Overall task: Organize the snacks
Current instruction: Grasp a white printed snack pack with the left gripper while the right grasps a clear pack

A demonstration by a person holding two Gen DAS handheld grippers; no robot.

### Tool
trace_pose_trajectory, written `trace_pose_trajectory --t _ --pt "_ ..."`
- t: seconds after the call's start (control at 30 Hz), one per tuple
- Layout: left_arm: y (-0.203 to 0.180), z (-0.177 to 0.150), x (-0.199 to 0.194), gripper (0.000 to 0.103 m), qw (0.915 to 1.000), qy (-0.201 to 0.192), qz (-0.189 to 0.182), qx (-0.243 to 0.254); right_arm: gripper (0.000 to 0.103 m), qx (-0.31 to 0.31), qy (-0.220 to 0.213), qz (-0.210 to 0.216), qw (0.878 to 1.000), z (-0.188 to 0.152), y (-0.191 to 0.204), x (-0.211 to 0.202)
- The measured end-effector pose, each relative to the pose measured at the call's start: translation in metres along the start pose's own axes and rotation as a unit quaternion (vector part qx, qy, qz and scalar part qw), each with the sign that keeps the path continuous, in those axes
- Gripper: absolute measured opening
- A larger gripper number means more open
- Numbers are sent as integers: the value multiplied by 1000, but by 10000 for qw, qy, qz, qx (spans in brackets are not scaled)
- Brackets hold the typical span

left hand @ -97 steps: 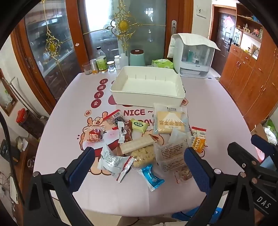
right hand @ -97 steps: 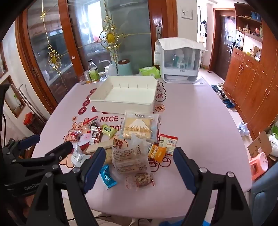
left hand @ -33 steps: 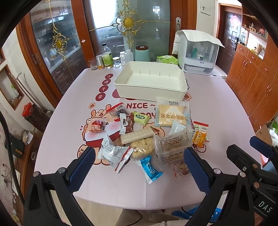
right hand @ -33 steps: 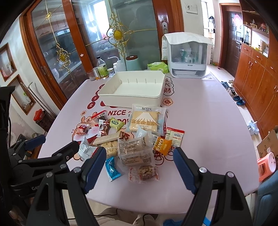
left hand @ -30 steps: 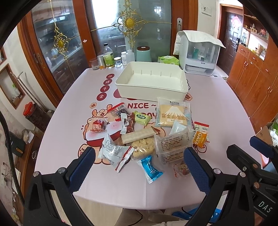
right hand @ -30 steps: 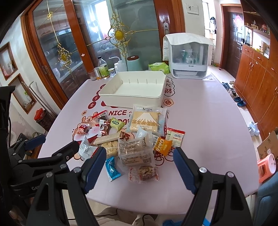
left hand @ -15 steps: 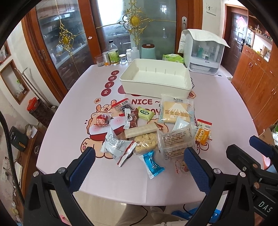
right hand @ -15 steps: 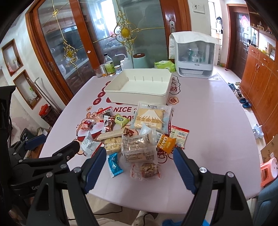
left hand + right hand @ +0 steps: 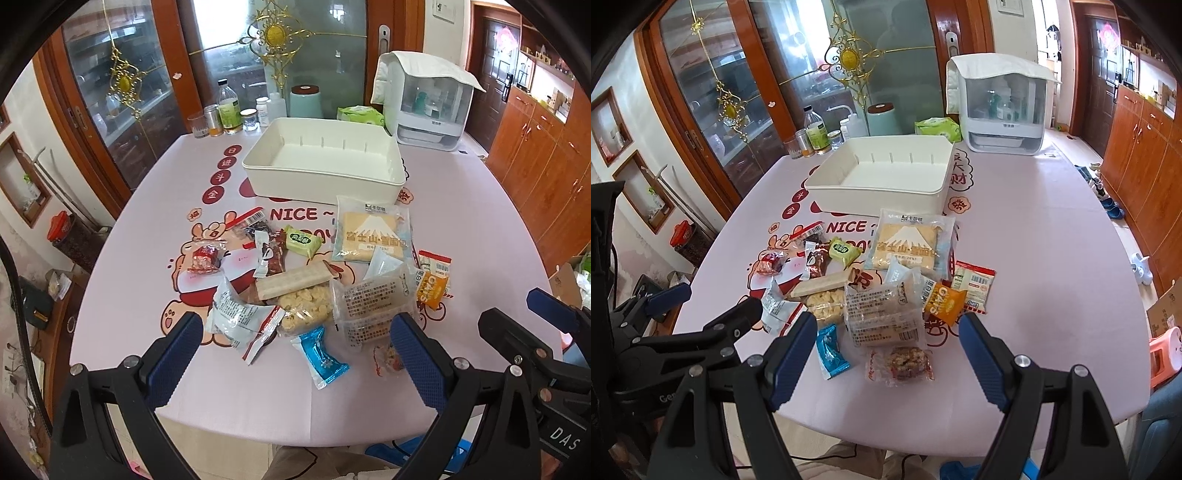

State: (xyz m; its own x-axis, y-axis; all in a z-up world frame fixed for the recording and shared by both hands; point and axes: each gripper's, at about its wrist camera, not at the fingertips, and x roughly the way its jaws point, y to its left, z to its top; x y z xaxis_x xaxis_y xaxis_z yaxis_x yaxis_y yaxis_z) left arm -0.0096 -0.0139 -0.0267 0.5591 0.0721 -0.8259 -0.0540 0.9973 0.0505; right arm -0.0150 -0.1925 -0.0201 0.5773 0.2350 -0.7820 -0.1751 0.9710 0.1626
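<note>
i see a loose heap of crinkly plastic snack packets on the pink printed table cover (image 9: pixel 461 229). nearest me: a glossy blue wrapper (image 9: pixel 320 356), a clear rectangular cracker pack (image 9: pixel 882 314) with printed text, and a see-through nut bar pouch (image 9: pixel 900 363). an orange oats sachet (image 9: pixel 943 302) lies just beside a flat mount-fuji pack (image 9: pixel 370 235). behind the heap stands a smooth cream rectangular plastic tray (image 9: pixel 321 177), straight-walled, holding no snacks.

my left gripper (image 9: pixel 293 354) hovers above the near table edge, jaws spread wide, nothing between the ribbed blue pads (image 9: pixel 176 354). my right gripper (image 9: pixel 886 356) is level beside it, likewise released and wide, over the nut bar pouch.
</note>
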Motion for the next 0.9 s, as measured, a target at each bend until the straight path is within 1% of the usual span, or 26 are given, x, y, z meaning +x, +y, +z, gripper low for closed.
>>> trace_pose_trajectory --t 0.03,0.07,0.2,0.33,0.37,0.4,0.47,0.53,0.63,0.67,0.7,0.77,0.83,0.87,0.9 --pt "1 1 1 101 10000 5 -15 -4 81 -3 6 4 10000 1 0 2" --pt "6 5 7 101 9999 51 -126 -41 81 -18 33 -8 10000 2 1 5" --pt "26 13 21 101 9996 128 -210 -123 81 -57 180 2 9998 7 1 21" --pt "57 18 47 101 9993 222 -282 -92 81 -184 213 -241 9993 12 -1 41" --pt "63 19 54 101 9991 257 -321 -66 81 -236 274 -256 9990 14 -3 53" --pt "64 19 57 101 9991 262 -332 -52 81 -236 274 -256 9990 14 -3 53" --pt "75 18 70 101 9987 311 -402 7 81 -334 366 -274 9984 15 -6 69" --pt "87 13 91 101 9979 406 -490 140 81 -456 537 -287 9971 13 -6 88" --pt "97 5 111 101 9970 489 -547 254 81 -584 770 -107 9953 10 -7 113" --pt "105 -1 127 101 9958 613 -592 342 81 -589 836 -46 9947 9 -8 120" --pt "106 -4 131 101 9955 639 -605 366 81 -592 903 49 9941 7 -9 128" --pt "112 -13 151 101 9940 814 -570 452 81 -648 1048 97 9923 4 -12 144" --pt "118 -19 166 101 9930 964 -510 449 81 -806 1090 122 9907 1 -11 156" --pt "123 -25 178 101 9915 1130 -531 367 81 -911 1163 74 9890 -1 -13 168" --pt "126 -25 179 101 9910 1175 -548 342 81 -911 1163 74 9890 -1 -13 168"
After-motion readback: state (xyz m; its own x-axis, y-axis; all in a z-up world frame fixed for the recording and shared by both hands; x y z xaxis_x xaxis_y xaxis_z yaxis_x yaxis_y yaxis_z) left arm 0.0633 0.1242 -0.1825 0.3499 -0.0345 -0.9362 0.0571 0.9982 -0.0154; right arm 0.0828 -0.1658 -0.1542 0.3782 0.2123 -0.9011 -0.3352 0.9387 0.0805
